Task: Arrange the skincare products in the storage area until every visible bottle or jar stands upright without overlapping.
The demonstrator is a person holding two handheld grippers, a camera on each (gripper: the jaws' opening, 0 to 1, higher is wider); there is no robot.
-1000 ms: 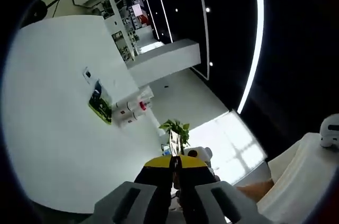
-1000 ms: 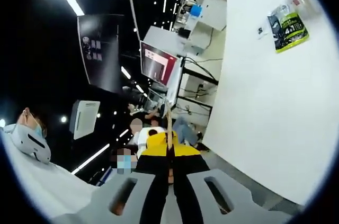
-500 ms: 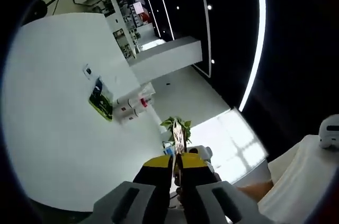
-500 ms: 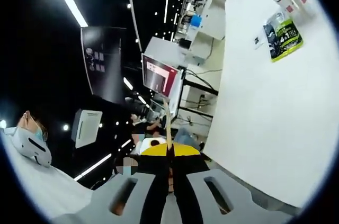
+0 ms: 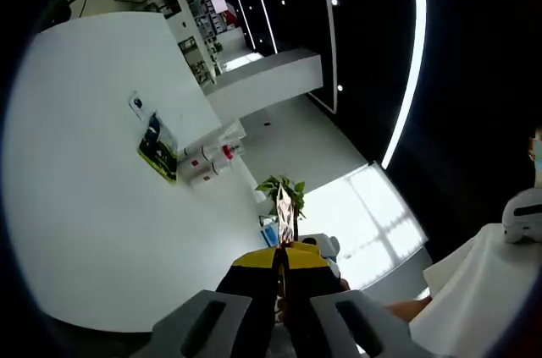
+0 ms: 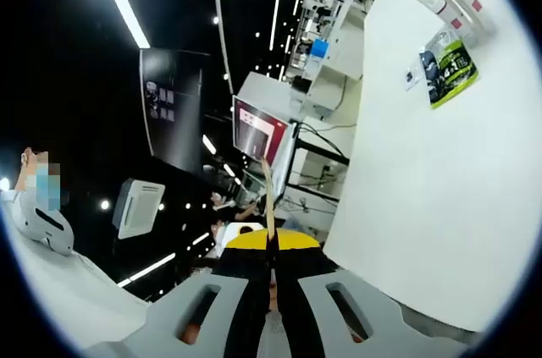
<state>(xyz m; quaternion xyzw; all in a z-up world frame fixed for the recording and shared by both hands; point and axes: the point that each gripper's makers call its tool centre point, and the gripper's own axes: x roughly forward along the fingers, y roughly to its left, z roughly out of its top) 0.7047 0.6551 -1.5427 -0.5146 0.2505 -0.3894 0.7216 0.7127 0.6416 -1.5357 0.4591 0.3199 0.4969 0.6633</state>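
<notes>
The left gripper view catches a potted plant [image 5: 284,190]; the right gripper view, a monitor [image 6: 260,129]. Both hand-held grippers [image 5: 280,261] [image 6: 271,244], tilted, are pressed together above the white bench [image 5: 85,206].

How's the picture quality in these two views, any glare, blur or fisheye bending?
Left gripper view: the white table glares nearly featureless, the ceiling light strip bows with fisheye curvature. Right gripper view: dark room, light strip blown out, distant shelves small and soft.
</notes>
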